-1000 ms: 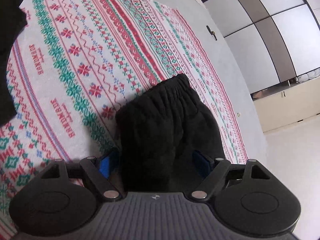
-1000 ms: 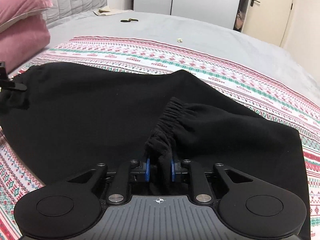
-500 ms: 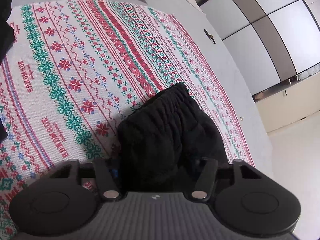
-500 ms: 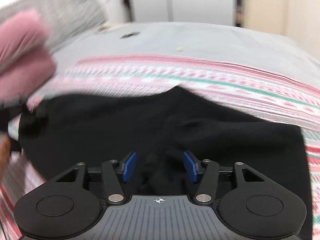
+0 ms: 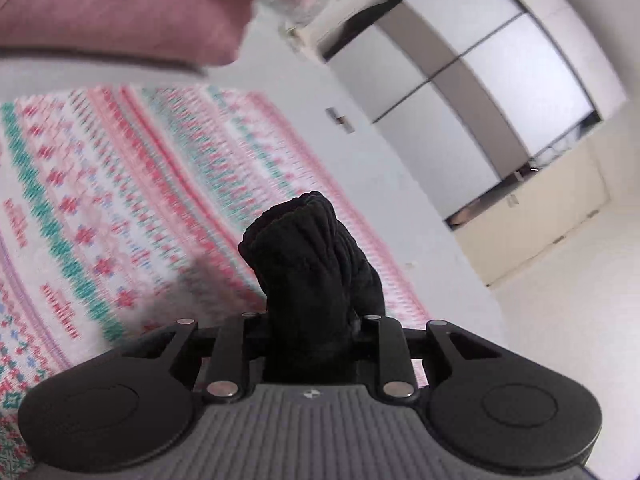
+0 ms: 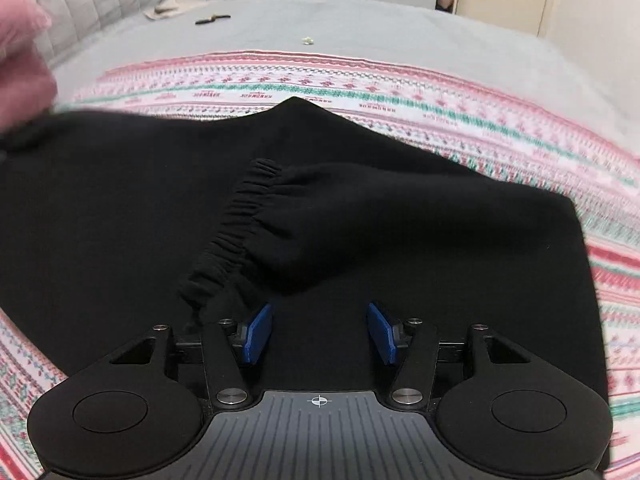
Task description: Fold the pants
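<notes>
On the bed, across a patterned blanket (image 6: 400, 92) with red, green and white knit-style bands, the black pants (image 6: 120, 208) are lying spread out and taking up most of the right wrist view. One leg is sitting folded over the rest of the fabric, with its gathered elastic cuff (image 6: 236, 232) running diagonally down toward the right gripper (image 6: 319, 332). That gripper is hovering right over the dark cloth with its blue pads (image 6: 256, 332) standing apart and nothing pinched between them, so it's gripping nothing; the cuff's lower end is sitting just beside the left-hand pad, but I can't tell whether they're touching. Over in the left wrist view, the left gripper (image 5: 310, 320) is closing its jaws on another bunched cuff end of the pants, which is poking up between the fingers as a dark ribbed lump, lifted above the blanket. The pads themselves are hidden behind the cloth. Everything behind it is motion-blurred. A pink pillow (image 5: 120, 8) is filling the top left corner there, and it's peeking in at the left edge of the right wrist view too. Grey bedsheet (image 6: 360, 24) is showing beyond the blanket, with a wardrobe (image 5: 480, 92) standing past the bed.
</notes>
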A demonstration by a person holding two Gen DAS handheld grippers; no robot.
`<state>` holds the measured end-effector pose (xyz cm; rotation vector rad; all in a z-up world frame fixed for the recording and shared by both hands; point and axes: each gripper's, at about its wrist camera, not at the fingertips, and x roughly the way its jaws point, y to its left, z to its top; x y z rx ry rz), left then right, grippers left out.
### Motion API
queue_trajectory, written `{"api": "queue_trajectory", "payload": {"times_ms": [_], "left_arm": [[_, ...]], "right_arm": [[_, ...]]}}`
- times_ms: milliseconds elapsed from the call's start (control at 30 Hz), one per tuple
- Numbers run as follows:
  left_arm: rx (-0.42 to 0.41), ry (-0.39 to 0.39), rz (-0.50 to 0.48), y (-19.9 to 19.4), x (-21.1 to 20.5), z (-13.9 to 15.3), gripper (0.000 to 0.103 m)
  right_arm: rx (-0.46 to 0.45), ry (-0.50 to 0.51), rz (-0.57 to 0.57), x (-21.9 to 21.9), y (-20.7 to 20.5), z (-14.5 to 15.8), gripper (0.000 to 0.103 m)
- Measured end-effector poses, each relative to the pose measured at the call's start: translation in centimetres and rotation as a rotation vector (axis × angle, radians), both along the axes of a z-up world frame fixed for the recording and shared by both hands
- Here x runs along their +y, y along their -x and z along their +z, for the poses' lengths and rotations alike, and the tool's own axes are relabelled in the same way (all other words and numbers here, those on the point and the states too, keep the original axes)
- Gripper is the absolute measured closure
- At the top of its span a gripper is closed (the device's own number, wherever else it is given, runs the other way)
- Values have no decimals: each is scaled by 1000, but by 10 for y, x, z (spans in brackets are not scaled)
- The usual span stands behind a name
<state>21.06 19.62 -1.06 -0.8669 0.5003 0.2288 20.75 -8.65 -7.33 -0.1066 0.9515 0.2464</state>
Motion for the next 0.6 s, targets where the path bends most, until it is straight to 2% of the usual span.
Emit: {"api": "queue_trajectory", "payload": {"times_ms": [167,233,300,333,367,433,500,600], "left_arm": [[-66,-36,-13,-5,-23,16,53],[-85,-47,-21,-8,-33,22,53],[-105,-59,-31,-9,-42,29,53],[-119,-63,-34,-10,-46,32,53],[-131,-65,-34,-12,-48,34,53],[-152,-76,-42,-12,-53,38,53],[-173,-90,-56,-12,-59,41,53],[-197,-127,-85,-14,-72,45,53]], "right_arm": [[-81,-102,-40,-11,-1,17,50],[-85,-125,-35,-11,-1,16,50],[-18,-109,1,-3,-7,5,50],[-15,-83,11,3,-6,-5,49],[-55,-58,22,7,-2,-6,49],[-43,-37,29,9,-4,-1,49],[-10,-98,-11,-5,-10,9,49],[-35,-147,-111,-30,-13,22,49]]}}
